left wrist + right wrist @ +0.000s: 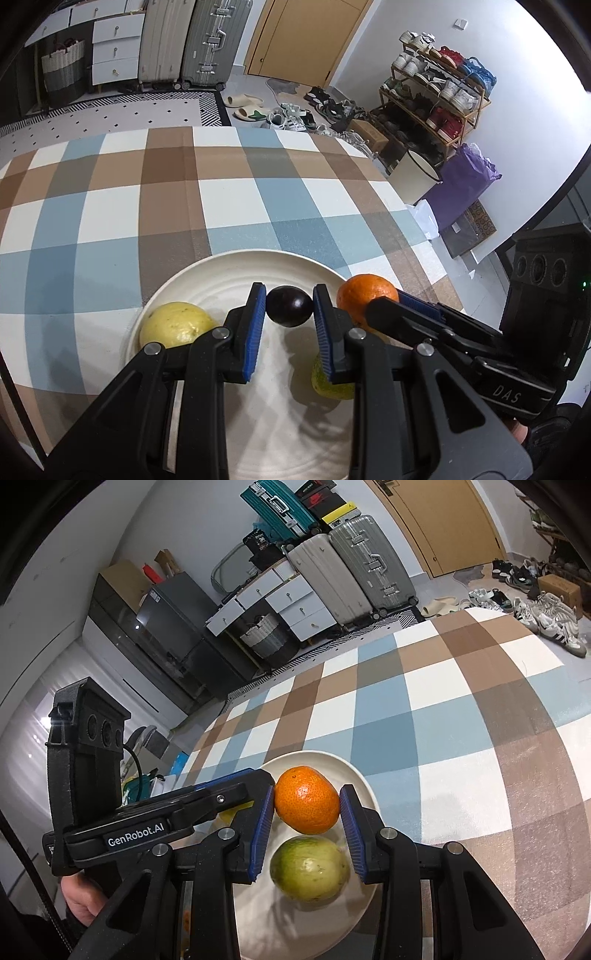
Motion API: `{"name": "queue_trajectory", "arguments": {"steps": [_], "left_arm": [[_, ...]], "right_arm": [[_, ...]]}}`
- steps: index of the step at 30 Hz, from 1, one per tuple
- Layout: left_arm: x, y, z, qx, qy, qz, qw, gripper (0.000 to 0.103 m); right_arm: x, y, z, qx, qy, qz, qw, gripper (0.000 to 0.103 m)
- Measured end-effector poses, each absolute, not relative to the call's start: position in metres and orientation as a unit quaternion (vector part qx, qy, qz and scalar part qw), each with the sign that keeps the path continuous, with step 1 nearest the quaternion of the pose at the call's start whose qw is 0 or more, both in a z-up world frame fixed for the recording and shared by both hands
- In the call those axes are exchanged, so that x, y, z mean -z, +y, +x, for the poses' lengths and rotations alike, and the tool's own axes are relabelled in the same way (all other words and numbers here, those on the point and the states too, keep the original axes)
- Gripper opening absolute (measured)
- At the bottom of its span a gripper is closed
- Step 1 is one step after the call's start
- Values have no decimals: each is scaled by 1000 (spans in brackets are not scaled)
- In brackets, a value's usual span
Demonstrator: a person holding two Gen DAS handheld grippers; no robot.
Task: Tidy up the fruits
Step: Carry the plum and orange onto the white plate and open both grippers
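My left gripper (289,295) is shut on a small dark plum (289,305), held just above a white plate (236,264). On the plate's left side rests a yellow lemon (175,323). A green fruit (332,386) lies on the plate, half hidden behind my left gripper's right finger. My right gripper (308,790) is shut on an orange (307,799) over the plate's (356,775) far part, with the green fruit (309,869) right below it. From the left wrist view, the orange (365,295) sits at the plate's right rim, with one of the right gripper's fingers (417,308) against it.
The plate stands near the front of a table under a blue, brown and white checked cloth (229,199). The table's right edge (413,221) drops to the floor. Beyond it are a shoe rack (436,96), loose shoes and suitcases (354,576). A hand (83,901) grips the left tool.
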State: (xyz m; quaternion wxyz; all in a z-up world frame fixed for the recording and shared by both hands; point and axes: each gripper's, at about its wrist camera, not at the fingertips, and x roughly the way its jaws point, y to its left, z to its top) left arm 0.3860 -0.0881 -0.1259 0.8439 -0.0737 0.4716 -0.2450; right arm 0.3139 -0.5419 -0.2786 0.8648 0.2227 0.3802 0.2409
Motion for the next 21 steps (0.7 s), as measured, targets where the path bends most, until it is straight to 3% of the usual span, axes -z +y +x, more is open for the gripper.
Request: {"name": "queue_trajectory", "arguments": {"steps": [9,13,21], "left_arm": [[132,-97,388,258,476,-78,837,23],[129,-96,387,258,476,-80,837,25],[101,-77,370,254,457,-97,847,37]], "right_arm": [[280,-534,316,-234,386,200,870,39],[279,-538,314,-229,383,207,871,48],[262,-550,300,-215,357,221,882,49]]}}
